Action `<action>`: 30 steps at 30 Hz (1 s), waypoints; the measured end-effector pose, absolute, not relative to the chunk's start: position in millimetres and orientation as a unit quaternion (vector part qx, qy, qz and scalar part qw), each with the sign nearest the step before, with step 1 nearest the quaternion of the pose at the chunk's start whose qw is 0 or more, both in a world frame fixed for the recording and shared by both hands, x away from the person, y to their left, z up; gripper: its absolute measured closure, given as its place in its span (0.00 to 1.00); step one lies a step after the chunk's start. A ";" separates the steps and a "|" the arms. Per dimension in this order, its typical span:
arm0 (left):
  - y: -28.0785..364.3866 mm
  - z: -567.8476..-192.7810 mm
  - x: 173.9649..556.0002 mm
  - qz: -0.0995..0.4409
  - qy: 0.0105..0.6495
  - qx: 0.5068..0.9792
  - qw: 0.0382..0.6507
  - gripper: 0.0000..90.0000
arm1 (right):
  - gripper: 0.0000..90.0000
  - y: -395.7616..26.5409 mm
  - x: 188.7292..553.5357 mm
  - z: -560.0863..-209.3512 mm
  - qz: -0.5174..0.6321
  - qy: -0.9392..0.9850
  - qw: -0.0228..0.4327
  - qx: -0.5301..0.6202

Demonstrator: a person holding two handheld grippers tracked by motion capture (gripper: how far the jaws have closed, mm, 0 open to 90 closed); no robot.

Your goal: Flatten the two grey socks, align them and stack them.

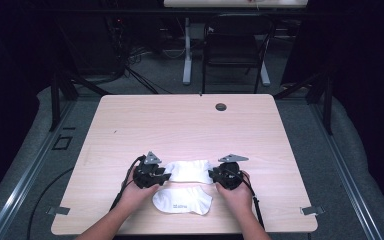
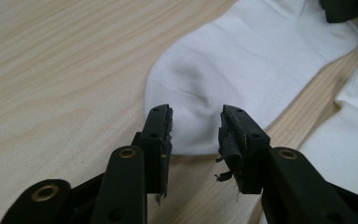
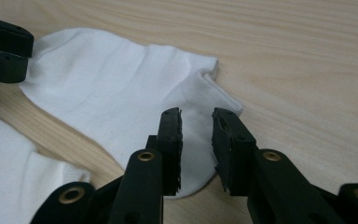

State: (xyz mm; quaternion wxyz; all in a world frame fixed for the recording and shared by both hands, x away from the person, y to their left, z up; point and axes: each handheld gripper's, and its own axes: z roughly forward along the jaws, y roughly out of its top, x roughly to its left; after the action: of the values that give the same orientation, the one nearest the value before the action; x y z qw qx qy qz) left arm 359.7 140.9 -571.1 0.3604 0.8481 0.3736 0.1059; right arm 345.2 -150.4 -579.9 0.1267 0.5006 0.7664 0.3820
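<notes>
2 white ankle socks lie on the pale wooden tabletop (image 1: pixel 190 120) near the person's edge: the far sock (image 1: pixel 190 170) stretches flat between the 2 tools, and the near sock (image 1: pixel 182 200) lies just in front of it, close but seemingly apart. The left tool (image 1: pixel 166 176) sits at the far sock's rounded toe end; in the left gripper view its jaws stand apart with the toe edge (image 2: pixel 193 112) between them, the pads not pressing on the cloth — so it is open. The right tool (image 1: pixel 212 175) is at the ribbed cuff (image 3: pixel 205 95); its jaws straddle the cuff end with daylight on both sides, also open. The sock looks light, soft and limp: it will sag and fold wherever it is not supported, and thin knit can slip out of a shallow pinch. I judge the best holds to be the 2 ends — the thicker ribbed cuff for the right tool, a good bite of the toe for the left — taking both layers so the sock lifts as 1 piece and stays taut.
</notes>
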 end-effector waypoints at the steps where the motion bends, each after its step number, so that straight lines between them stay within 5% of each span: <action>1: 141.0 -569.8 360.2 0.106 0.376 0.845 0.365 0.68 | 0.79 -150.6 344.9 -579.0 0.386 0.767 0.127 0.497; 12: 139.3 -568.2 372.8 0.121 0.393 0.842 0.349 0.64 | 0.66 -157.3 346.9 -569.3 0.398 0.753 0.177 0.492; 21: 139.5 -574.4 373.1 0.122 0.390 0.847 0.340 0.65 | 0.65 -155.7 352.2 -577.4 0.382 0.761 0.170 0.495; 28: 142.5 -575.3 371.7 0.120 0.385 0.847 0.347 0.78 | 0.71 -152.3 353.7 -582.6 0.372 0.771 0.164 0.491; 30: 142.8 -575.2 371.2 0.114 0.384 0.847 0.348 0.87 | 0.84 -151.7 353.0 -582.5 0.375 0.771 0.155 0.490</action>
State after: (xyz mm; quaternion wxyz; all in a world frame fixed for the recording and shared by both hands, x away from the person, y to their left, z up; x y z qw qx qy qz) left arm 371.2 142.8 -575.2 0.3484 0.8473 0.3843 0.1145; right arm 353.0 -151.7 -582.5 0.1553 0.4899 0.7713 0.3754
